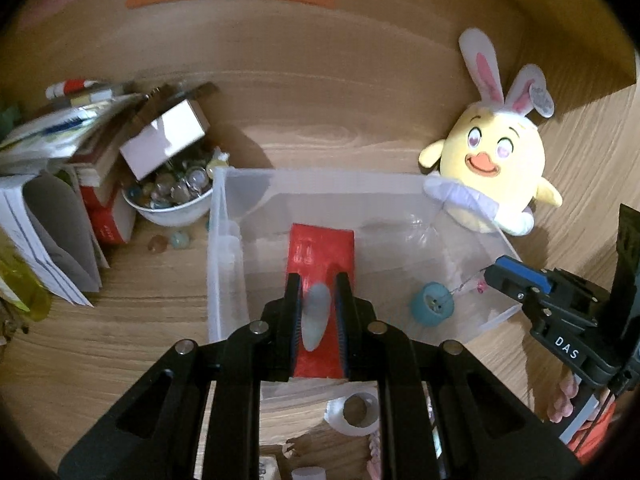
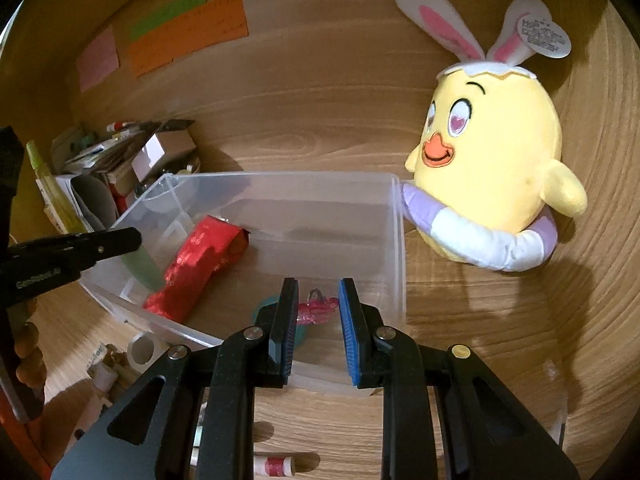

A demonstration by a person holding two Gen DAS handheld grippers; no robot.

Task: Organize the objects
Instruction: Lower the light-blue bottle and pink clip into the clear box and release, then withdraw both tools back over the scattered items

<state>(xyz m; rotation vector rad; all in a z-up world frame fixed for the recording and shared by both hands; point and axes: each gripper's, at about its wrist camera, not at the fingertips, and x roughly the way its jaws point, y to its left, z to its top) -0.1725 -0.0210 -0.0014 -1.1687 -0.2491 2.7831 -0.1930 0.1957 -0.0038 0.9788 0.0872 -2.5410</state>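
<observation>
Wooden desk (image 1: 168,320) — clear bin (image 1: 218,184), marble bowl (image 1: 168,212), plush chick (image 2: 492,168), tape roll (image 1: 356,410).

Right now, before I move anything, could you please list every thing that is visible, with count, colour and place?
bin: one, clear, table centre
packet: one, red, inside bin
tape roll: one, teal, inside bin, right
plush chick: one, yellow, beside bin's right corner
bowl of marbles: one, white, left of bin
books and papers: pile, mixed, far left
tape ring: one, white, before bin
left gripper: black, shut on pale green piece, over bin
right gripper: black, shut on pink trinket, over bin
</observation>
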